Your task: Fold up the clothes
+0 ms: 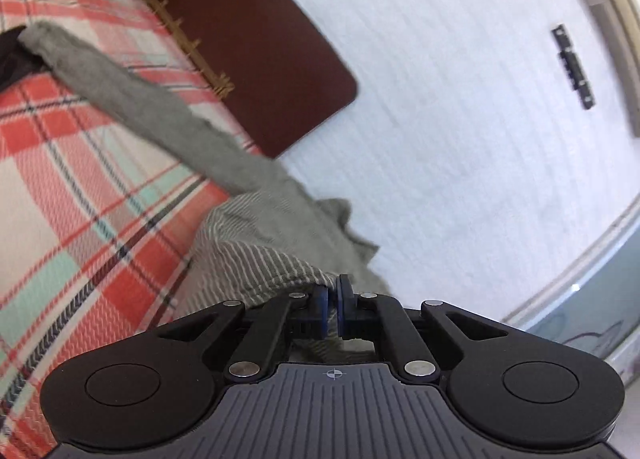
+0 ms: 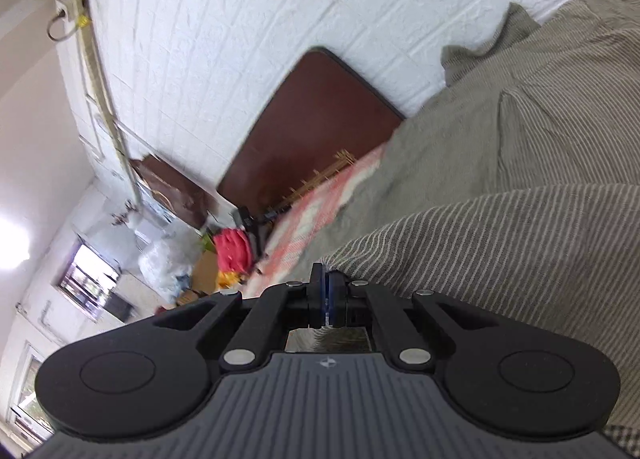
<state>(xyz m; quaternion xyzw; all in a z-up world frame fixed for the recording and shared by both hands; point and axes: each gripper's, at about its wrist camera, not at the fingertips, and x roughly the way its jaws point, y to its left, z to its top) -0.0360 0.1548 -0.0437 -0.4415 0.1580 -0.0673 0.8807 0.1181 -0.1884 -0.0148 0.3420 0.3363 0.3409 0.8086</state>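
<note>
- Left tongs [image 1: 333, 301] pinching the striped grey shirt [image 1: 256, 255] at its edge, pads nearly meeting.
- Right tongs [image 2: 325, 299] pressed together, gripping the same shirt [image 2: 520, 243].
- Shirt is hanging lifted over the plaid bed cover [image 1: 80, 163], one sleeve [image 1: 132, 95] trailing across it.
- Brown headboard [image 1: 256, 51] is standing beyond the shirt against the white brick wall [image 1: 440, 99].

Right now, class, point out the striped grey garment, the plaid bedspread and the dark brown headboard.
striped grey garment [image 2: 520, 243]: right wrist view, on the striped fold beside the gripper.
plaid bedspread [image 1: 80, 187]: left wrist view, on a bare checked patch.
dark brown headboard [image 1: 256, 59]: left wrist view, on its flat face.
</note>
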